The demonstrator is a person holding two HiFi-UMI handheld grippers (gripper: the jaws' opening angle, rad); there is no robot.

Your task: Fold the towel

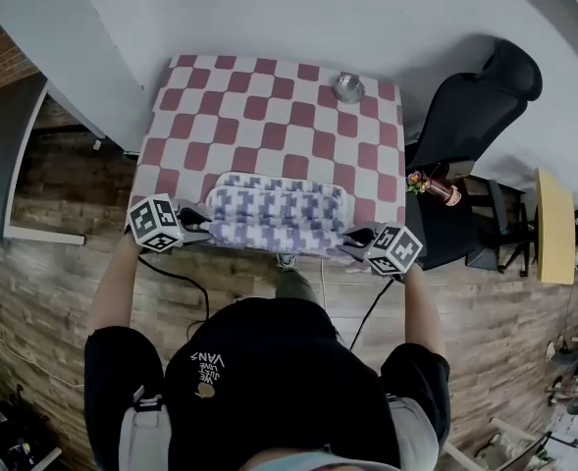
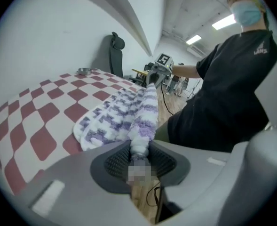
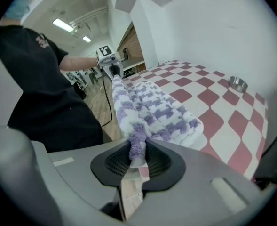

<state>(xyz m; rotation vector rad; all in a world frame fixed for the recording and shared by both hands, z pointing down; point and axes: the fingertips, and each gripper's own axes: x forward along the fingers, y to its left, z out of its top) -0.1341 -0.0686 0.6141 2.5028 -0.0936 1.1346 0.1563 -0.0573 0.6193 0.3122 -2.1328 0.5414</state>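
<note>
A purple-and-white patterned towel (image 1: 279, 214) lies folded on the near half of the red-and-white checked table (image 1: 269, 106). Its near edge is lifted and stretched between my two grippers. My left gripper (image 1: 198, 232) is shut on the towel's near left corner (image 2: 140, 142). My right gripper (image 1: 359, 239) is shut on the near right corner (image 3: 137, 147). In the left gripper view the towel (image 2: 124, 114) runs away to the right gripper (image 2: 158, 69). In the right gripper view the towel (image 3: 147, 105) runs to the left gripper (image 3: 109, 62).
A small metal bowl (image 1: 348, 87) stands near the table's far right corner. A black office chair (image 1: 475, 116) stands to the right of the table, with a small pot of flowers (image 1: 436, 186) beside it. Cables (image 1: 185, 283) hang over the wooden floor at the table's near edge.
</note>
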